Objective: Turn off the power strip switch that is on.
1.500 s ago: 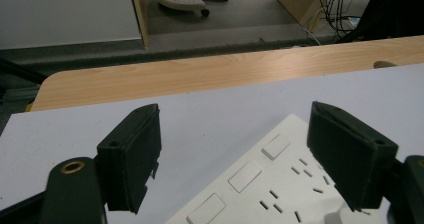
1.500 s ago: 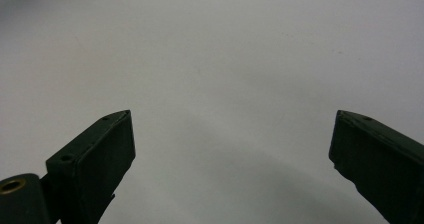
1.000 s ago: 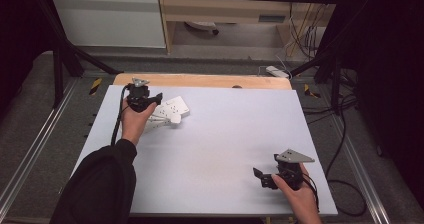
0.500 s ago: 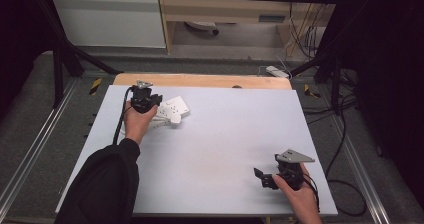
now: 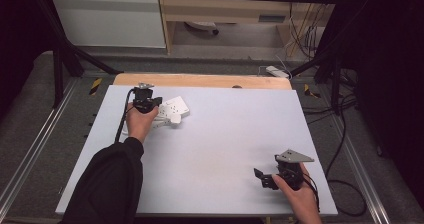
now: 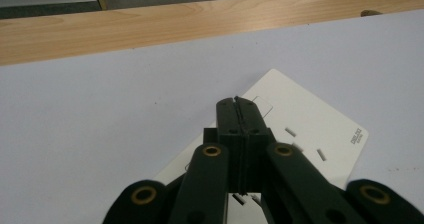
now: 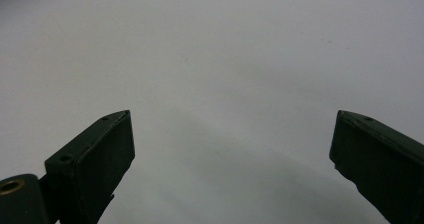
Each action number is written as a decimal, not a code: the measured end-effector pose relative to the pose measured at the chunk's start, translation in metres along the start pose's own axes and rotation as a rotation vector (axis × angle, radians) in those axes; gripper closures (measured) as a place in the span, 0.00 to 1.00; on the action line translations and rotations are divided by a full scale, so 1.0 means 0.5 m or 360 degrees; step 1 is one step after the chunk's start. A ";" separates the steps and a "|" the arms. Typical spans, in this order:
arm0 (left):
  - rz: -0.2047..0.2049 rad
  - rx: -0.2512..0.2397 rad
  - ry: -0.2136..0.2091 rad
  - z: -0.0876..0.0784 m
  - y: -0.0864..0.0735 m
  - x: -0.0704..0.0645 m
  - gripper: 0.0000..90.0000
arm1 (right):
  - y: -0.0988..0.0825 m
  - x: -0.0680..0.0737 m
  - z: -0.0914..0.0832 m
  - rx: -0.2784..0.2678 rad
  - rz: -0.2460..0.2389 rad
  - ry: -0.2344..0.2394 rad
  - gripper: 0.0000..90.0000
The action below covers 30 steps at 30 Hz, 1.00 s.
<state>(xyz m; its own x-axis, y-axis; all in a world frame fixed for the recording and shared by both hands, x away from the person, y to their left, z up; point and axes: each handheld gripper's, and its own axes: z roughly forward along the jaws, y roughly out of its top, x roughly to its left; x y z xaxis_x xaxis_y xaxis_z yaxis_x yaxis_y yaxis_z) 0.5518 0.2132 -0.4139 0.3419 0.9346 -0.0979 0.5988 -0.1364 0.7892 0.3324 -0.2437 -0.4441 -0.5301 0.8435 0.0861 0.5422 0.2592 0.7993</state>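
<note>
White socket plate (image 5: 173,110) flat on the pale worktop (image 5: 225,134), toward the far left corner, near the wooden strip (image 5: 200,80) along the far edge. Small slots and a line of dark print visible on its face in the left gripper view. Left hand-held gripper (image 6: 239,115) above the plate, jaws pressed together with nothing between them, held by the left hand (image 5: 139,124) in a black sleeve (image 5: 107,184). Right hand-held gripper (image 5: 264,178) well apart at the near right of the worktop, jaws spread wide over bare surface, grey three-cornered plate on top.
</note>
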 end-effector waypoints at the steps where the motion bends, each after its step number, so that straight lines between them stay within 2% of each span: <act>1: 0.0004 0.0008 -0.0002 0.001 -0.001 0.000 1.00 | 0.000 0.000 0.000 0.0000 0.0000 0.0000 0.05; 15: 0.0028 0.0051 0.0029 0.021 -0.009 0.001 1.00 | -0.001 0.001 0.001 0.0017 -0.0004 -0.0004 0.05; 30: 0.0027 0.0058 0.0037 0.028 -0.013 0.001 1.00 | -0.001 0.000 0.002 0.0011 -0.0003 0.0000 0.05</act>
<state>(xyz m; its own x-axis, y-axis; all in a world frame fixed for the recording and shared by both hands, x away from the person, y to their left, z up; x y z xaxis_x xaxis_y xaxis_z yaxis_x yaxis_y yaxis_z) 0.5581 0.2100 -0.4275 0.3358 0.9393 -0.0701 0.6193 -0.1641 0.7678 0.3329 -0.2436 -0.4449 -0.5315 0.8428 0.0846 0.5453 0.2641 0.7955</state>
